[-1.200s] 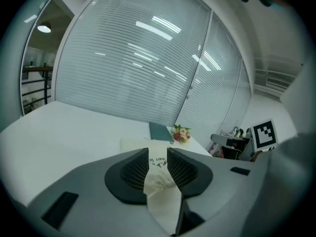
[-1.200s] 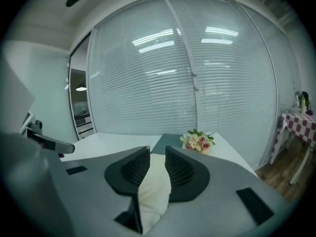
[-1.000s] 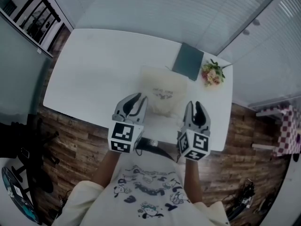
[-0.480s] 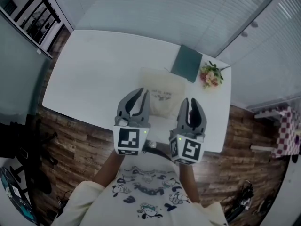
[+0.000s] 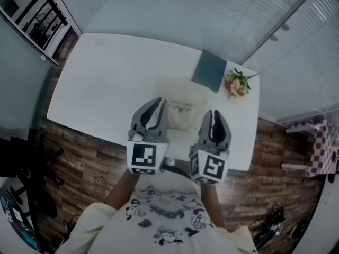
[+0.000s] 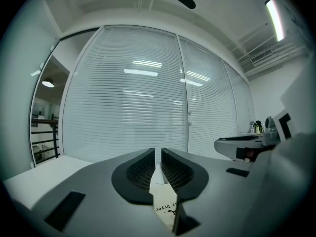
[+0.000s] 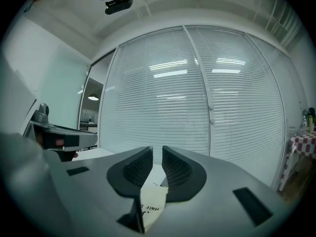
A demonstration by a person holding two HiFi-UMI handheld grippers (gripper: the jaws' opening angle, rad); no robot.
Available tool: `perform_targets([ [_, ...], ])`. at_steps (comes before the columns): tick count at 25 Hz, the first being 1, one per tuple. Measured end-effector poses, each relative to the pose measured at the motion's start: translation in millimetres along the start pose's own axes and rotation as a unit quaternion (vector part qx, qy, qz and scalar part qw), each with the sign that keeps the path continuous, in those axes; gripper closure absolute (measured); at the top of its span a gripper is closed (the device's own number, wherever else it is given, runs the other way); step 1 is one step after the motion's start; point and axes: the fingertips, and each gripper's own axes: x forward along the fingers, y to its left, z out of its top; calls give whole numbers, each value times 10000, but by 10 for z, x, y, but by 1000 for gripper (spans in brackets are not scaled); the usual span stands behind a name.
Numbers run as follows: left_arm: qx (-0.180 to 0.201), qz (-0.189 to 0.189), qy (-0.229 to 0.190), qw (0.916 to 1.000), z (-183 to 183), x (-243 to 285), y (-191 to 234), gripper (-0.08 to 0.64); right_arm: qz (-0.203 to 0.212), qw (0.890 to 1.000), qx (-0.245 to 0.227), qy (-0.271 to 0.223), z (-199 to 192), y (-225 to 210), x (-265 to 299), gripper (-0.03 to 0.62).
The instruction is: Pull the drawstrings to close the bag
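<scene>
Bag (image 5: 183,103) lies flat on white surface (image 5: 106,78), contents hidden. My left claw (image 5: 159,107) and right claw (image 5: 214,115) hover over its near edge, both closing, gaps narrow, gripping nothing.

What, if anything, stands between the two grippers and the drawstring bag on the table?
Nothing visible. The left gripper and right gripper hover at the near edge of the bag, their jaws closing with nothing between them. The notebook and flowers lie beyond it.

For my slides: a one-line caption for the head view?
The left gripper and right gripper, empty jaws closing, hover near the cream bag on a white table.
</scene>
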Motion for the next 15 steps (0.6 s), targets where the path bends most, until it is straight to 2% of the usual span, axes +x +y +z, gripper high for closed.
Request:
perform_targets([
  [15, 47, 0, 44, 10000, -51, 47, -19, 482, -87, 9999, 49, 65, -38, -49, 52, 522],
])
